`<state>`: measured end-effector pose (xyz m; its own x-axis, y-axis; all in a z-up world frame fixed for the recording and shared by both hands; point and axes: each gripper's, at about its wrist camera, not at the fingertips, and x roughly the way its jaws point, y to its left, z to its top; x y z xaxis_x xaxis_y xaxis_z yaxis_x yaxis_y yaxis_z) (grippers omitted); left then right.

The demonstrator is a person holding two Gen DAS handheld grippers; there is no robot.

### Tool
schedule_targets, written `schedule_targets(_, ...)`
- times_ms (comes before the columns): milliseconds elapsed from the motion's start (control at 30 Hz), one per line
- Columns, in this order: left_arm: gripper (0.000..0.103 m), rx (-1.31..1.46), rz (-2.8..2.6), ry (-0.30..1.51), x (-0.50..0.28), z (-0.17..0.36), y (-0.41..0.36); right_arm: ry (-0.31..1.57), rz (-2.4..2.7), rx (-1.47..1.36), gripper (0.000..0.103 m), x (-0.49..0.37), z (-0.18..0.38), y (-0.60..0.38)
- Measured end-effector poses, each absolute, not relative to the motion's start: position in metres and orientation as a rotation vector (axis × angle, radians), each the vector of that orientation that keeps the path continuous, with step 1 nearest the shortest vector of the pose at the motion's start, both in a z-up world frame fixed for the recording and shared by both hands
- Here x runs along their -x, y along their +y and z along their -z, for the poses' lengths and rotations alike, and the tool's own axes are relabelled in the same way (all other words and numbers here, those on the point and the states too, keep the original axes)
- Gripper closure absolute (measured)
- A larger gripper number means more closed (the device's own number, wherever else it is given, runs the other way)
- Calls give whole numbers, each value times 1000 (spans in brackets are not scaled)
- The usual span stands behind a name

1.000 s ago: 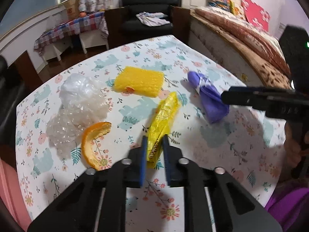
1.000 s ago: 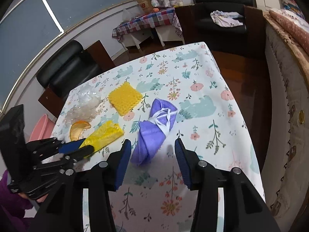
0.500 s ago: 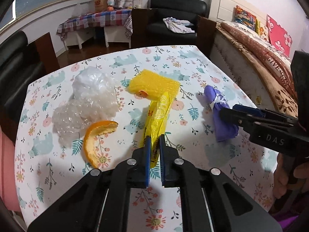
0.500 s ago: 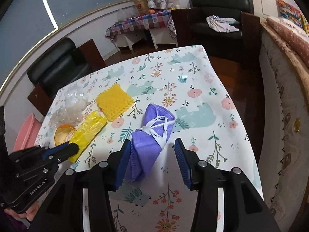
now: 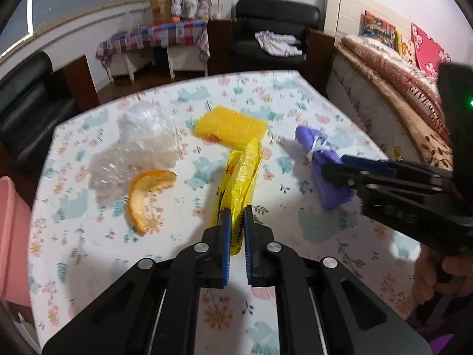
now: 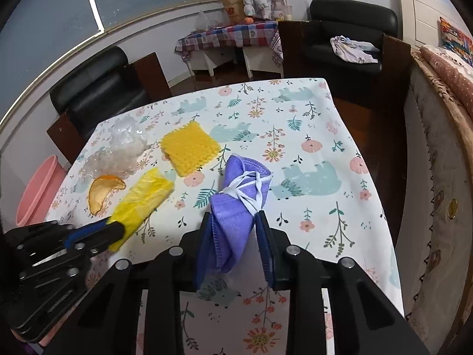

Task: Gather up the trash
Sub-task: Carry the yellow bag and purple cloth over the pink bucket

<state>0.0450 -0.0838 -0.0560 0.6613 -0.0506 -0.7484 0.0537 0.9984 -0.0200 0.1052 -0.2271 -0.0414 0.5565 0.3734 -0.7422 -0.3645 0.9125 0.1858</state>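
A table [image 6: 348, 136] under a floral cloth stands among black armchairs, with a bed at one side. The left gripper [image 5: 235, 222] is clamped on a yellow wrapper [image 5: 241, 177]; beyond its fingers lie peel [image 5: 146, 195], bubble wrap [image 5: 139, 142] and a sponge [image 5: 230, 125]. The right gripper [image 6: 233, 230] is closing, a purple mask [image 6: 236, 204] between its pads. Only the right view shows a pink bin [image 6: 38, 189] past the table's edge
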Motion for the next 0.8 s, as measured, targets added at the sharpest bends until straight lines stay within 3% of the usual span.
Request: schedule_targets(800,96,129,-131,617,55,-2,-29,794,-408,40,75,-88,33,-228)
